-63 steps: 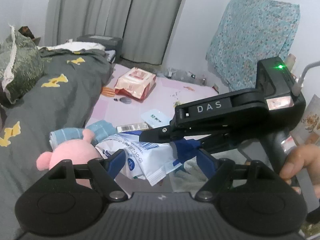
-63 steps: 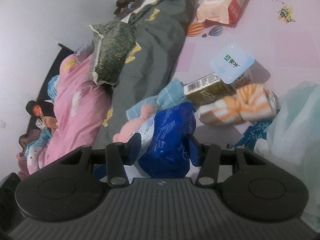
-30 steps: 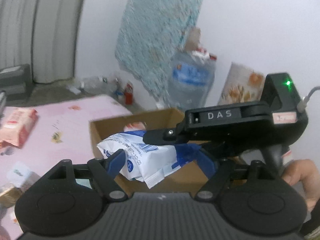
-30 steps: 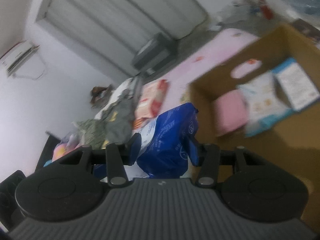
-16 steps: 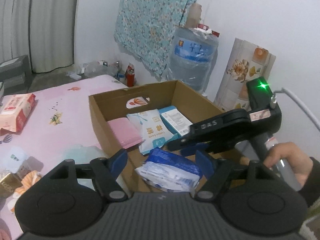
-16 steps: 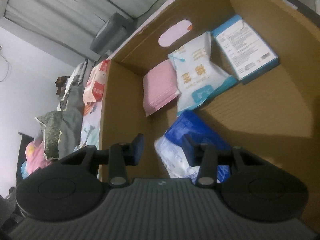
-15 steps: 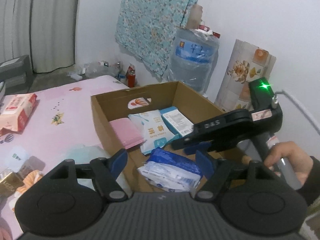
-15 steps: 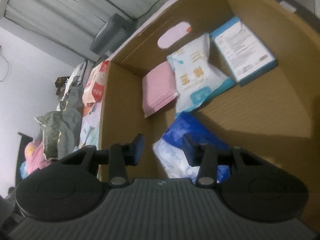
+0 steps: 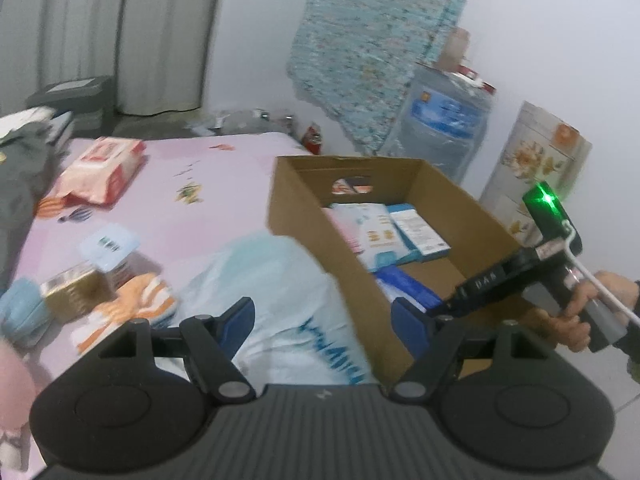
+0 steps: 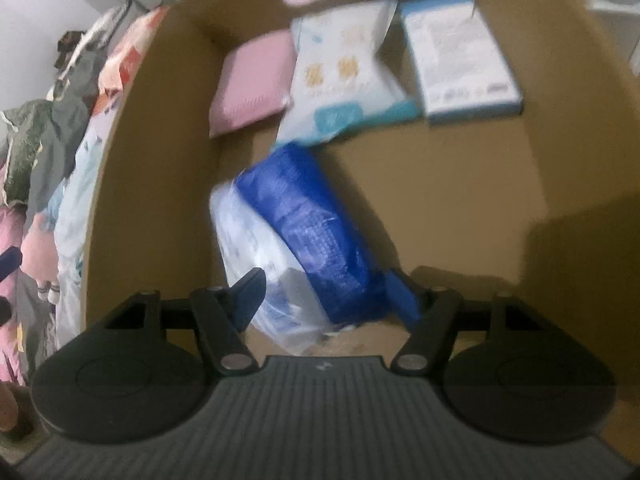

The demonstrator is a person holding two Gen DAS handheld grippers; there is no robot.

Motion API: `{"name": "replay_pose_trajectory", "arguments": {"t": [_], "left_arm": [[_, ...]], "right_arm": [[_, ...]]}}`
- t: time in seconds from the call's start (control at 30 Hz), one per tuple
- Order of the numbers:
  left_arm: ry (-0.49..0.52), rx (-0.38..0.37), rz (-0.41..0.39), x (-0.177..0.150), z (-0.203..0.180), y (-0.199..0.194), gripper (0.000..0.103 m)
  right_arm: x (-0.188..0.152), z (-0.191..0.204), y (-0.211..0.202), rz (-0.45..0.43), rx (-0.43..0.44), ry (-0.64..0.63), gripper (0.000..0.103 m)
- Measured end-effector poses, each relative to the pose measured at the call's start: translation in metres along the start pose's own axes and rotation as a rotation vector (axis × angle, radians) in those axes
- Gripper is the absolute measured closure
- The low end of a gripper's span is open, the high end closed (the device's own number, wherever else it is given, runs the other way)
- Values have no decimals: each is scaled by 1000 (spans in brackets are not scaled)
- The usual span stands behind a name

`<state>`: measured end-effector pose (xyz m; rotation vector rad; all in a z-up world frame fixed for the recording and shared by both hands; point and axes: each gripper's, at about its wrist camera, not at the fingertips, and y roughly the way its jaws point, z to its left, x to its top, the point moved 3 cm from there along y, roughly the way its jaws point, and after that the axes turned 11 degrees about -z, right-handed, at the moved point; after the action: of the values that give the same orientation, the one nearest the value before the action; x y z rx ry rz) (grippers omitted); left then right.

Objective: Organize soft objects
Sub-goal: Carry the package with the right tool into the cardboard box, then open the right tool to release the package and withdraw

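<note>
A blue and white soft pack (image 10: 296,240) lies on the floor of the cardboard box (image 10: 120,184), between the open fingers of my right gripper (image 10: 328,292), which hovers just above it. The pack also shows in the left wrist view (image 9: 404,286) inside the box (image 9: 316,236). My left gripper (image 9: 324,312) is open and empty, outside the box's left wall, above a pale blue plastic bag (image 9: 280,300). The right gripper's body (image 9: 508,276) reaches into the box from the right.
In the box lie a pink pad (image 10: 252,80), a white and teal pack (image 10: 344,72) and a flat blue box (image 10: 460,56). On the pink mat lie an orange striped cloth (image 9: 132,308), a gold box (image 9: 72,292), a tissue pack (image 9: 100,172) and a pink plush (image 9: 12,376).
Both grippers have let go of the blue and white pack, which now rests in the box. My left gripper has pulled back and swung left, out of the box.
</note>
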<state>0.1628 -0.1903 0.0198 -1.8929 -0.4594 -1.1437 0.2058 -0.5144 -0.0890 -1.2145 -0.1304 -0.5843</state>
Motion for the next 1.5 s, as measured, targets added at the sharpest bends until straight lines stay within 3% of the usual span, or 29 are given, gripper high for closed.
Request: {"name": "replay_pose_trajectory", "arguments": {"t": [0.03,0.07,0.47,0.67,0.8,0.93,1.2,1.5], "left_arm": [[-13,10,-1,-2,5,-2,27],[-27,17,0,-4,10,-3,27],[-59,54,2,-19,33,-19,27],[-50,84,-4,-23,39,-26,25],[-62,117,-15,-26,49,-34,24],[-79,157,-31,-27,63,-44,23],[-82,265,-70,-27,91,-66,23],[-80,363,-90,-32,121,-87,23]], "right_arm": [[-3,4,4,15,5,6,56],[-5,7,7,19,10,19,57],[1,41,31,-46,14,71,62],[5,44,24,-97,0,73,58],[10,48,-1,-169,-8,56,42],[16,61,-32,-263,-16,6,37],[26,126,-62,-349,173,-48,31],[21,228,-31,-269,407,-96,29]]}}
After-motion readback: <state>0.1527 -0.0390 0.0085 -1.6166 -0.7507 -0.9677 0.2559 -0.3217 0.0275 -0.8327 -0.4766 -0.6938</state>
